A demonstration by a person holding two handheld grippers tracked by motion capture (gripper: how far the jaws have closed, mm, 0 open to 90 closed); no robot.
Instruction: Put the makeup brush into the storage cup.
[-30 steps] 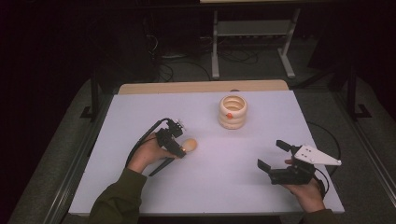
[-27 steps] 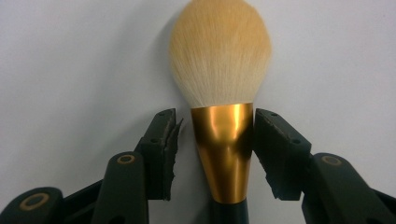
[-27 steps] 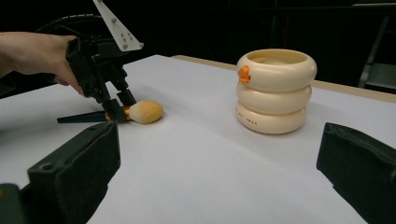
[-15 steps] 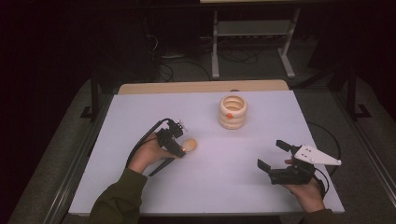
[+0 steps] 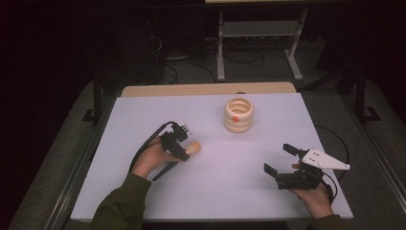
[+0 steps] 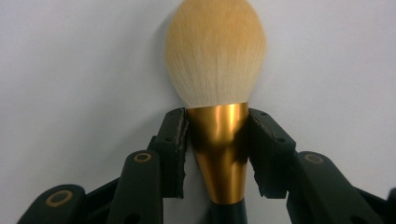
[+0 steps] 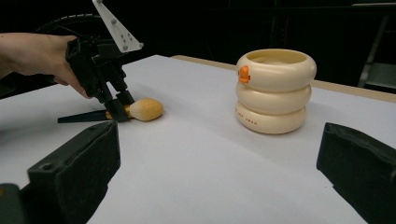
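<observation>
While the left tool (image 6: 218, 140) pinches the gold ferrule of a fluffy tan-bristled makeup brush (image 6: 215, 60) lying on the white counter (image 5: 230, 191), the right tool (image 5: 280, 160) rests spread, well apart from a cream three-ringed stacked holder (image 5: 239, 115).

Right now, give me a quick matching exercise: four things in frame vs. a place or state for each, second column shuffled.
1. makeup brush
2. ringed cream holder
3. left tongs
4. right tongs

a. open, holding nothing
b. lying flat on the white tabletop
c. upright, far side of the table
d. around the gold ferrule

Pairs: 1-b, 2-c, 3-d, 4-a
</observation>
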